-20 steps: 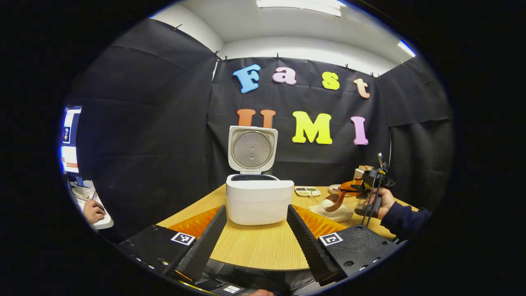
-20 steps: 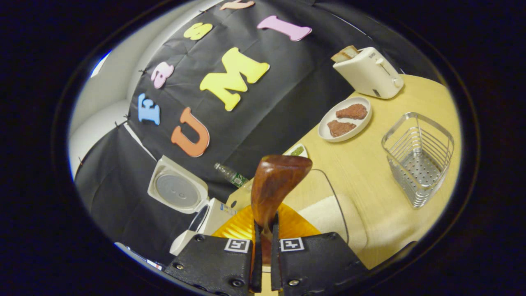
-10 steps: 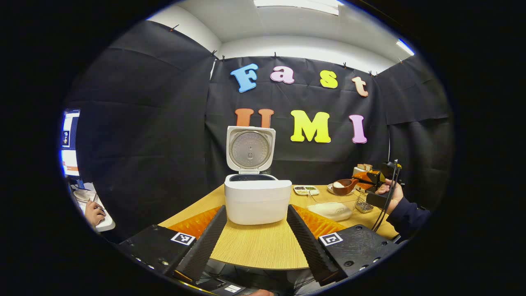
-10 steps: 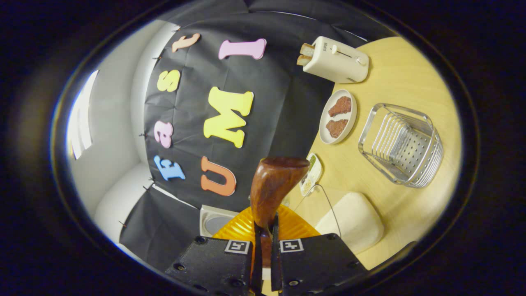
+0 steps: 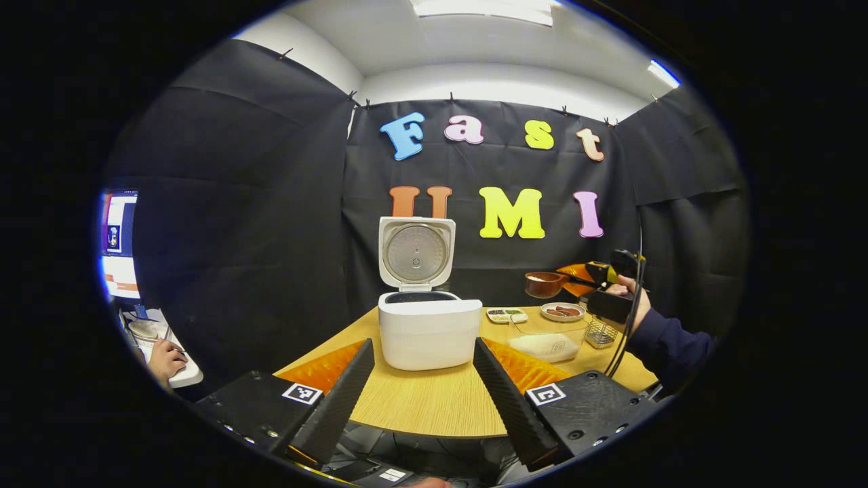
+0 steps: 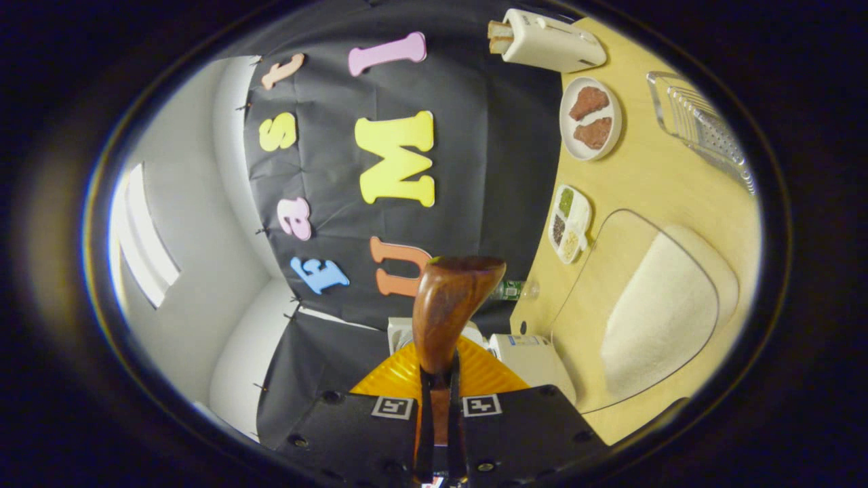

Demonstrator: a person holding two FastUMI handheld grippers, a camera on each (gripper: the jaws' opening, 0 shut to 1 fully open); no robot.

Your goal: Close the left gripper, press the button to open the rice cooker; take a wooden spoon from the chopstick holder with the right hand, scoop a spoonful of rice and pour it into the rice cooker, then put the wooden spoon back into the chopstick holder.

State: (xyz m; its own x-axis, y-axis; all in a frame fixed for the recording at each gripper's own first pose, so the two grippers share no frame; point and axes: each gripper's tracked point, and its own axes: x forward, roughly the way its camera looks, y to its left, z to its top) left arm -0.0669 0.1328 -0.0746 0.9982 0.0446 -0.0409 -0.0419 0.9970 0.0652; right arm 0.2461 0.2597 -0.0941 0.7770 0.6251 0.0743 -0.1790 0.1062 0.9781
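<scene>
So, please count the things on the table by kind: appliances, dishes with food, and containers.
Appliances: 2, rice cooker, toaster
Dishes with food: 2, plate of meat, divided dish
Containers: 2, rice tub, chopstick holder
Total: 6

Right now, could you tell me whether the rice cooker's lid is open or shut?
Open. The lid stands upright behind the cooker, its round metal inner plate facing forward, and the dark pot opening shows at the cooker's top.

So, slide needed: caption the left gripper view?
Right gripper lifts a rice-filled spoon beside the open cooker.
</scene>
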